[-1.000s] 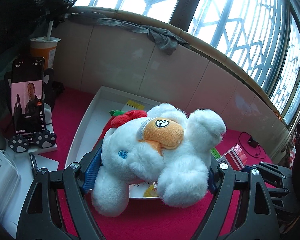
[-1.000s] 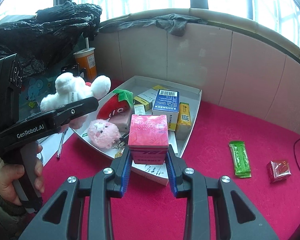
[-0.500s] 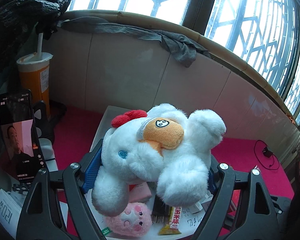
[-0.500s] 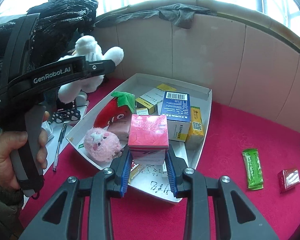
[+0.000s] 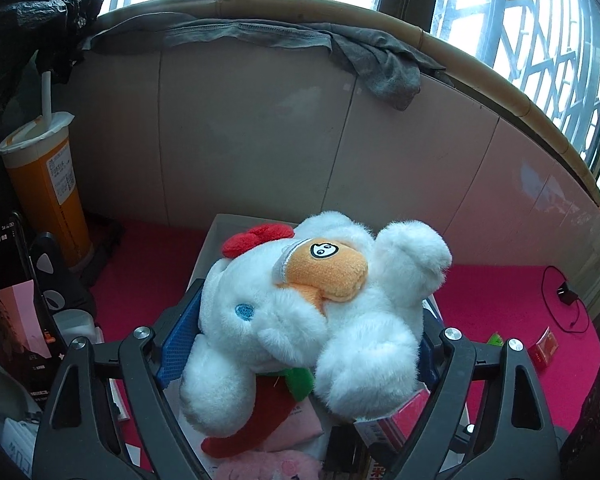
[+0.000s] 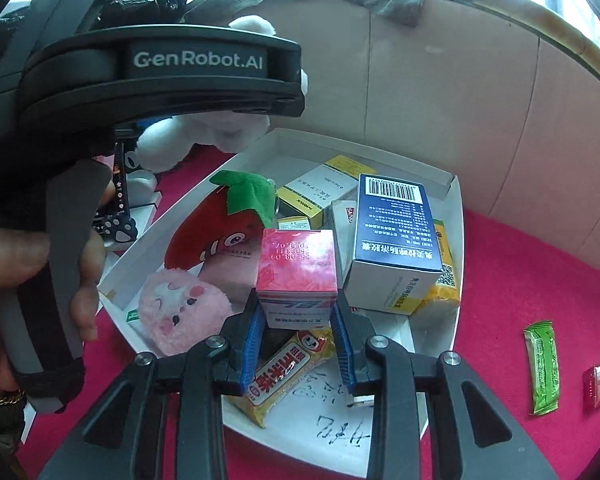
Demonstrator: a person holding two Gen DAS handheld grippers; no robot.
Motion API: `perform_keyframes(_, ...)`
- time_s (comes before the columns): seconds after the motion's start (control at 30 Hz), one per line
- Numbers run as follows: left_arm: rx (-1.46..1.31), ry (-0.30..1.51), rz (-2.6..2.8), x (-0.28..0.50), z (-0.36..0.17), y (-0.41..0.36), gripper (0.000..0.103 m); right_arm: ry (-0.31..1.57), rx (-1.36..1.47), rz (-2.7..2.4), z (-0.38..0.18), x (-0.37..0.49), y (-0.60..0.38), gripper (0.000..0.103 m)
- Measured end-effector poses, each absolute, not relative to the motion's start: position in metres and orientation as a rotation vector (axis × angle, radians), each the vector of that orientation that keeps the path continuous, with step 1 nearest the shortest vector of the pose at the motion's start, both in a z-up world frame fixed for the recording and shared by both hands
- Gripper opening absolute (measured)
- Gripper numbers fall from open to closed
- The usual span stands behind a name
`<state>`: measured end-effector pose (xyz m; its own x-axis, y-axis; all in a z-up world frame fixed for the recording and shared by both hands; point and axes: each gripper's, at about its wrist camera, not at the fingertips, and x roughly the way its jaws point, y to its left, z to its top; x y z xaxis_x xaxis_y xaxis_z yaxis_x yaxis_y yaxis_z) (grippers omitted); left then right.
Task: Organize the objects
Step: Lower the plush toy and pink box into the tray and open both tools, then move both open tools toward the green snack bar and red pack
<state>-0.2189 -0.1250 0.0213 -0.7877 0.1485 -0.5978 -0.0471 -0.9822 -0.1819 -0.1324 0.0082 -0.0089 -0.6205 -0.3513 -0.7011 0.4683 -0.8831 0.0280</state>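
Plush dog (image 5: 312,320): pinched in left tongs (image 5: 300,344), jaws just eased wider, toy between them; long axis across jaws, head left, held above tray's far-left end.
Pink box (image 6: 296,268): pinched by right tongs (image 6: 298,332), upright, over near middle of tray (image 6: 456,264).
Next move, likely: straight down into tray; right tongs nearer its floor.
Bench (image 6: 520,280): green packet (image 6: 542,366) right of tray.

white plush toy (image 5: 312,320): lying sideways above white tray (image 6: 456,240) | pink box (image 6: 296,262): upright over tray
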Motion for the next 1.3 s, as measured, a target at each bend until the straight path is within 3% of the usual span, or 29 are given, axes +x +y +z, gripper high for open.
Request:
perform_keyframes(0.13,-0.973,-0.249,2.866,-0.219,0.02,-0.125,0.09,0.235,0.993,-2.5,-0.01,-0.135,0.006,0.033)
perform_keyframes(0.2,-0.929,-0.247,2.897,-0.215,0.024,-0.125,0.101,0.229,0.975,-2.51,-0.007,-0.133,0.008,0.033)
perform_keyframes(0.27,-0.887,-0.227,2.93,-0.209,0.03,-0.124,0.103,0.234,0.94,-2.529,-0.003,-0.129,0.01,0.046)
perform_keyframes(0.33,-0.866,-0.222,2.936,-0.204,0.036,-0.124,0.103,0.214,0.903,-2.547,0.003,-0.122,0.015,0.08)
perform_keyframes(0.37,-0.855,-0.231,2.935,-0.201,0.04,-0.125,0.103,0.197,0.886,-2.557,0.007,-0.118,0.019,0.081)
perform_keyframes(0.83,-0.77,-0.257,2.905,-0.166,0.066,-0.105,0.103,-0.011,0.841,-2.65,0.031,-0.079,0.086,0.081)
perform_keyframes(1.3,-0.809,-0.108,2.644,-0.131,0.048,0.003,0.103,-0.286,1.0,-2.797,0.0,-0.04,0.22,0.081)
